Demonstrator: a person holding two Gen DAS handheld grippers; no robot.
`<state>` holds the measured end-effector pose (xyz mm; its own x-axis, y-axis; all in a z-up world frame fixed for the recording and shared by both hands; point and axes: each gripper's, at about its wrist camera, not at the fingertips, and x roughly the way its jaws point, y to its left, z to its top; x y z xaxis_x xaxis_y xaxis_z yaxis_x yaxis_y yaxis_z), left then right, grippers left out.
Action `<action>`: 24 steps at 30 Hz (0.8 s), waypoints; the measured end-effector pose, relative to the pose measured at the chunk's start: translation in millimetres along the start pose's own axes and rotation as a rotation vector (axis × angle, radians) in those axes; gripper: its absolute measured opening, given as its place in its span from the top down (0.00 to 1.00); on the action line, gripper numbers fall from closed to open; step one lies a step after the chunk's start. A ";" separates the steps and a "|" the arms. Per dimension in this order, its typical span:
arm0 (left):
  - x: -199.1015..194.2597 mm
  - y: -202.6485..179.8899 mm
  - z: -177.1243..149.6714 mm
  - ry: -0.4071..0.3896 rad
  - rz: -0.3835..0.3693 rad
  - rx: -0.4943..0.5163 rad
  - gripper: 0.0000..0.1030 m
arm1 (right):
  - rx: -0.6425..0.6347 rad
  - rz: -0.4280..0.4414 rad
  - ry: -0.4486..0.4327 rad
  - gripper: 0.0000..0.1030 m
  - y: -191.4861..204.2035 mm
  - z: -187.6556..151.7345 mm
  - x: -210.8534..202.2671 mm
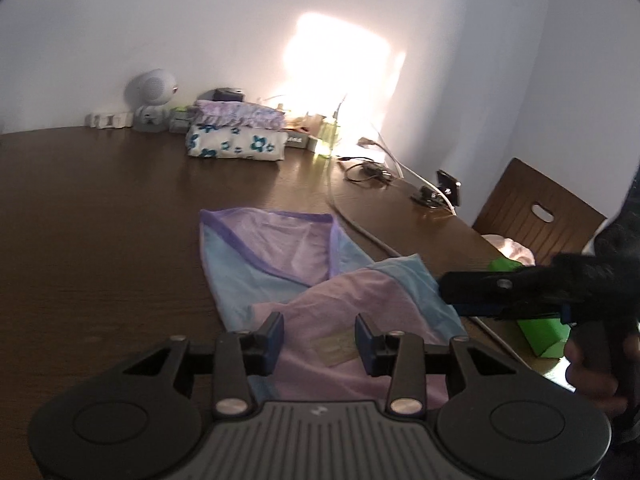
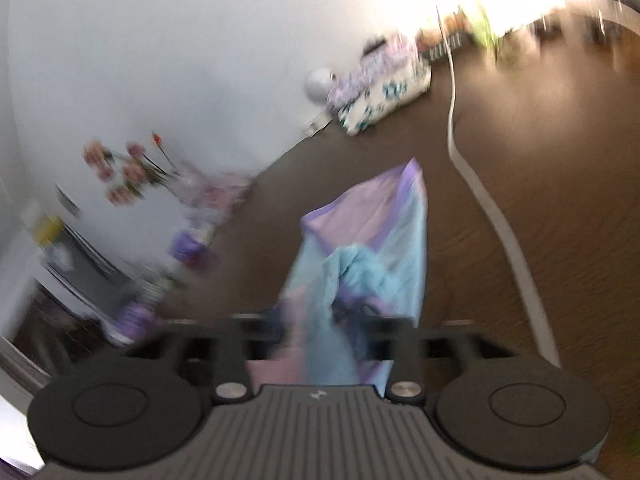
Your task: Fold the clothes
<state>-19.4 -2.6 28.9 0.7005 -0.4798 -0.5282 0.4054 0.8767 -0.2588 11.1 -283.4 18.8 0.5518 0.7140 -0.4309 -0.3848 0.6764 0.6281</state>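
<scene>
garment (image 1: 304, 280): lying on the table (image 1: 100, 220), near edge
folded stack (image 1: 236, 136): sitting behind it, by the wall
cable (image 1: 360, 228): running along its right

Dark wood table (image 1: 100, 208): pastel garment (image 1: 280, 264), folded stack (image 1: 236, 138), white cable (image 1: 360, 228).

Home room, showing a wooden table (image 1: 100, 200) against a white wall (image 1: 200, 20), carrying folded laundry (image 1: 236, 136), a small robot toy (image 1: 152, 100), cables (image 1: 368, 168); chair (image 1: 536, 216) standing alongside; artificial flowers (image 2: 128, 168) sitting further off.
</scene>
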 end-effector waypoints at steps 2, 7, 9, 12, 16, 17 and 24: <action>-6.8 5.0 1.8 -0.016 0.020 -0.007 0.63 | -0.119 -0.050 -0.021 0.31 11.5 -4.5 1.0; -20.9 18.1 1.5 -0.035 0.074 -0.036 0.56 | -0.328 -0.092 -0.044 0.26 34.6 -13.8 10.2; -22.0 21.2 -1.0 -0.024 0.088 -0.053 0.56 | -0.350 -0.101 -0.036 0.26 36.6 -15.1 14.9; -22.3 20.9 -3.4 -0.016 0.077 -0.048 0.56 | -0.312 -0.094 -0.029 0.27 30.6 -13.1 17.1; -20.6 17.0 -4.5 -0.011 0.041 -0.028 0.56 | -0.189 -0.037 -0.002 0.69 12.5 -8.5 23.6; -20.1 15.8 -4.5 -0.011 0.029 -0.023 0.56 | -0.134 -0.040 0.015 0.87 5.1 -7.7 25.9; -15.9 -5.7 -7.6 -0.002 -0.056 0.043 0.54 | 0.233 0.045 0.026 0.91 -29.7 -0.4 7.2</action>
<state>-37.3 0.3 32.6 0.6772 -0.5285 -0.5119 0.4688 0.8462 -0.2535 26.2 -298.3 -3.2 0.5174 0.7491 -0.4138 -0.2255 0.5858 0.7785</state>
